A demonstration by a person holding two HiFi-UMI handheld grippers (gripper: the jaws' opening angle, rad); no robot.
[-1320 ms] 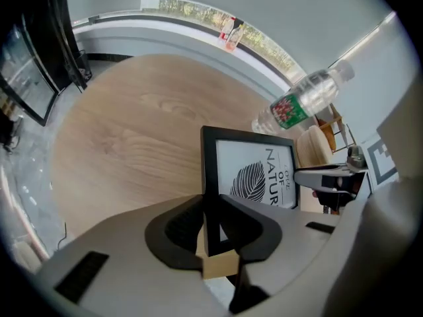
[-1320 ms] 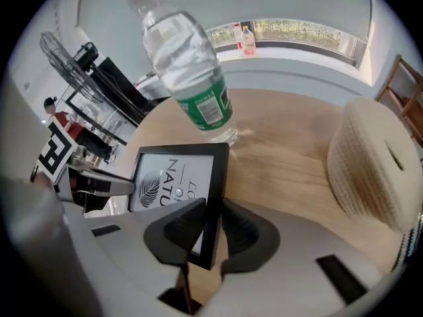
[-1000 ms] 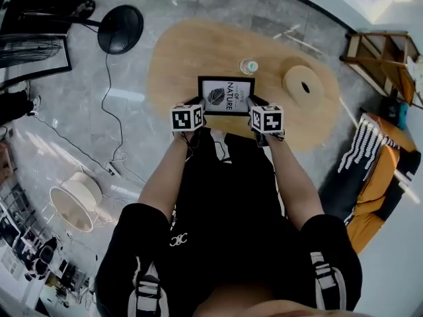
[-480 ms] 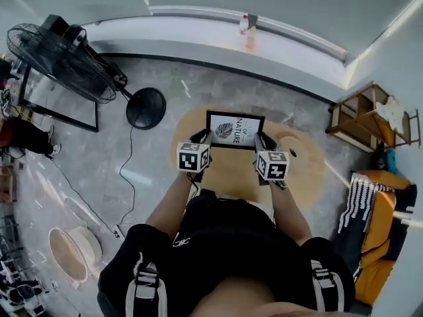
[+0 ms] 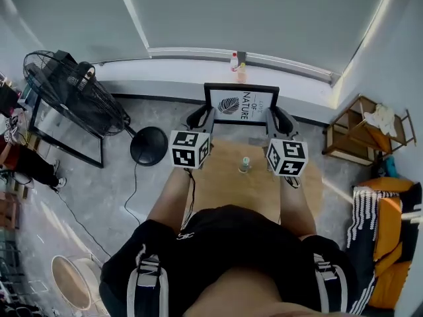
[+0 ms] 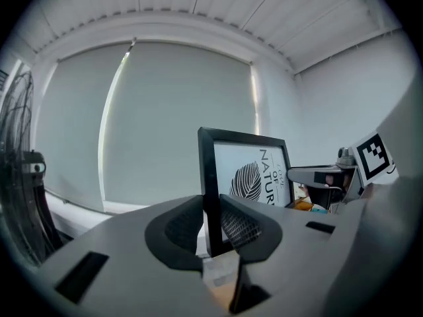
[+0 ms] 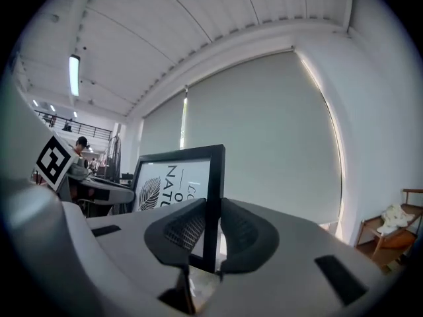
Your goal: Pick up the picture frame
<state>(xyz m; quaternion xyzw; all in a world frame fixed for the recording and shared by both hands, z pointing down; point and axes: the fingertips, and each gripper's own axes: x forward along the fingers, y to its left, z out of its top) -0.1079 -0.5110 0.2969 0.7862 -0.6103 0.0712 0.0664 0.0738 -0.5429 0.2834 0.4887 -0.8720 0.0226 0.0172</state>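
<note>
A black picture frame (image 5: 241, 104) with a leaf print and the words "OF NATURE" hangs upright in the air, high above the oval wooden table (image 5: 221, 183). My left gripper (image 5: 200, 118) is shut on its left edge. The right gripper (image 5: 281, 120) grips its right edge, and its jaws are closing with the black rim between them. In the left gripper view the frame (image 6: 250, 170) stands between the pads of the left gripper (image 6: 211, 224). In the right gripper view the frame's rim (image 7: 214, 177) sits pinched in the right gripper (image 7: 210, 233).
A small bottle (image 5: 245, 164) stands on the table below the frame. A standing fan (image 5: 73, 91) with a round base (image 5: 149, 145) is at the left. Two bottles (image 5: 238, 65) sit on the window sill. A wooden shelf (image 5: 360, 134) and an orange seat (image 5: 390, 243) are at the right.
Both grippers have lifted the picture frame from just above the table to high in front of the window blind. The frame has tipped from lying flat to standing upright.
</note>
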